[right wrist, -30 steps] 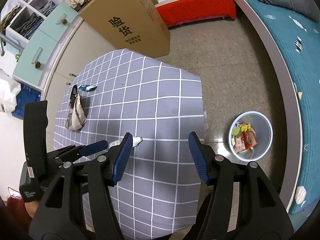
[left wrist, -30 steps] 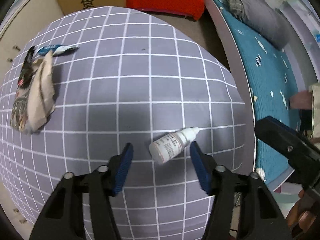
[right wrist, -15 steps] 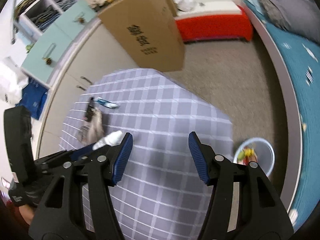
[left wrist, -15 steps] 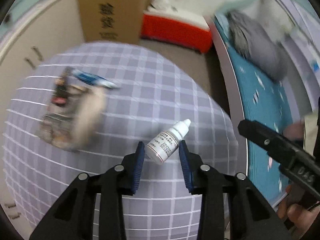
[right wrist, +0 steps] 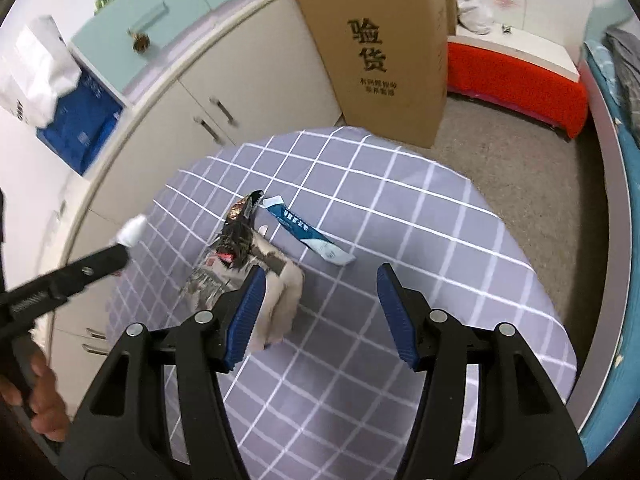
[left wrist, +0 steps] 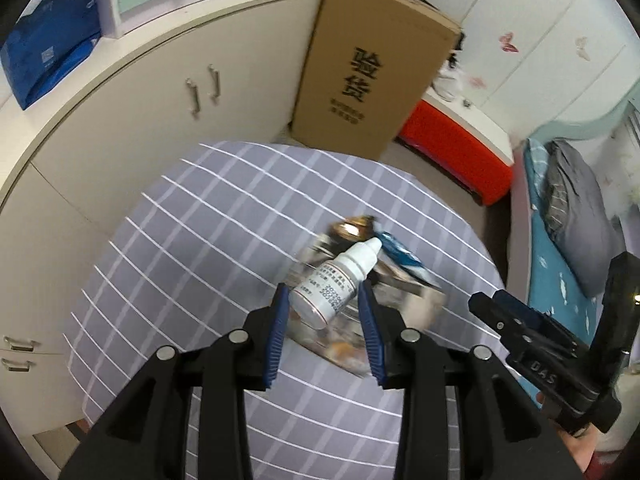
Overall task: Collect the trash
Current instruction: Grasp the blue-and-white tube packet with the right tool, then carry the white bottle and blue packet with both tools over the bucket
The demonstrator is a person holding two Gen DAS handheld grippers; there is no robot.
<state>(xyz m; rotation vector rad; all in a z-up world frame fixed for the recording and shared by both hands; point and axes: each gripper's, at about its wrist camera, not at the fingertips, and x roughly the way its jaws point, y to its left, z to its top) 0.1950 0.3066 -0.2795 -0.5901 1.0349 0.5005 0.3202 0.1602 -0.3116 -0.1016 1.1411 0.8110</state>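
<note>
Left hand-held gripper [left wrist: 324, 316] clamped on a small white plastic dropper bottle [left wrist: 334, 280], lifted clear of the checked cloth surface [left wrist: 180, 240], ready for binning. Right hand-held gripper [right wrist: 318, 306] gaping, nothing between its jaws, poised above the crumpled snack wrapper [right wrist: 240, 256] and flat blue sachet [right wrist: 306, 234].

You get even, soft indoor light with faint shadows and no glare. Motion blur smears the wrappers [left wrist: 362, 280] and tablecloth [left wrist: 192, 264] in your left wrist view; the right stays sharper. Fisheye bends the cabinets [right wrist: 248, 80], with dark corners.
</note>
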